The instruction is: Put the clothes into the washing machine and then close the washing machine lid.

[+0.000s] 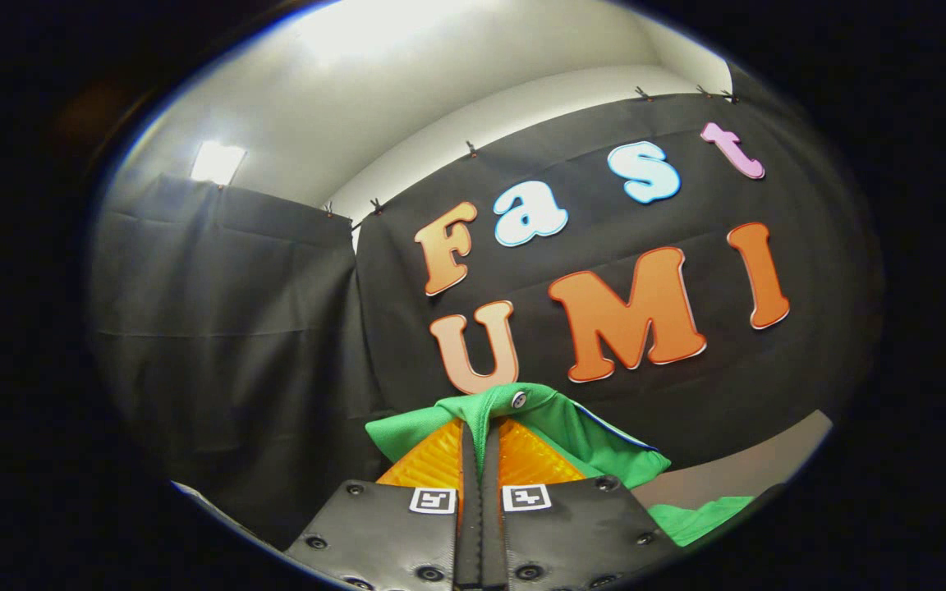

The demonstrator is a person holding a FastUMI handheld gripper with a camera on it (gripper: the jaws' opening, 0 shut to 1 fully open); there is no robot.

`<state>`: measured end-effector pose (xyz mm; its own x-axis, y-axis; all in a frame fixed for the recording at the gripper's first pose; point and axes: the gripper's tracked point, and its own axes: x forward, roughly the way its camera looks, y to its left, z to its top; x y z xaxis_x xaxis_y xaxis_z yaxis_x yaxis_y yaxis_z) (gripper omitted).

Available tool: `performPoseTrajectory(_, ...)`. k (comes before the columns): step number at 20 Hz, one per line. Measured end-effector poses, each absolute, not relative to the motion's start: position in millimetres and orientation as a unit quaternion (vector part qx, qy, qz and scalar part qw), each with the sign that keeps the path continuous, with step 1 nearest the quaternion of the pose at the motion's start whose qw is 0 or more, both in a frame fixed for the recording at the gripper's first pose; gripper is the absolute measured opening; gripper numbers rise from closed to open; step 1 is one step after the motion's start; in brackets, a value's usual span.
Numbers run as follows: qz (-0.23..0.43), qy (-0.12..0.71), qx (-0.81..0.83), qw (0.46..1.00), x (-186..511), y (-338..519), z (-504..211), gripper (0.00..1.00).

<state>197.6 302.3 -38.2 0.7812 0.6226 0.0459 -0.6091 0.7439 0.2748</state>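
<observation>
My gripper is shut on a green garment, with a fold of the cloth pinched between the two fingers. The cloth bunches over the fingertips, and a small round button shows at its top. More of the green fabric hangs down to the right, below the fingers. The gripper is tilted upward, held high in front of the black cloth wall.
Black cloth walls stand ahead and to the left, with a pale ceiling and a bright light panel above them. A strip of light surface shows low on the right, beyond the hanging cloth.
</observation>
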Motion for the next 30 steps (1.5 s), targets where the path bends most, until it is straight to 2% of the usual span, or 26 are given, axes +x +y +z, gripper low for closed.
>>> performPoseTrajectory(6, 0.369, 0.027, 0.141, 0.918, 214.0, 391.1, -41.1, 0.07)
performPoseTrajectory(11, 0.380, 0.033, 0.135, 0.915, 232.7, 431.6, -50.0, 0.07)
performPoseTrajectory(21, 0.319, 0.026, 0.087, 0.944, 267.1, 447.3, -124.6, 0.07)
performPoseTrajectory(30, 0.308, 0.059, 0.070, 0.947, 275.6, 465.9, -165.5, 0.07)
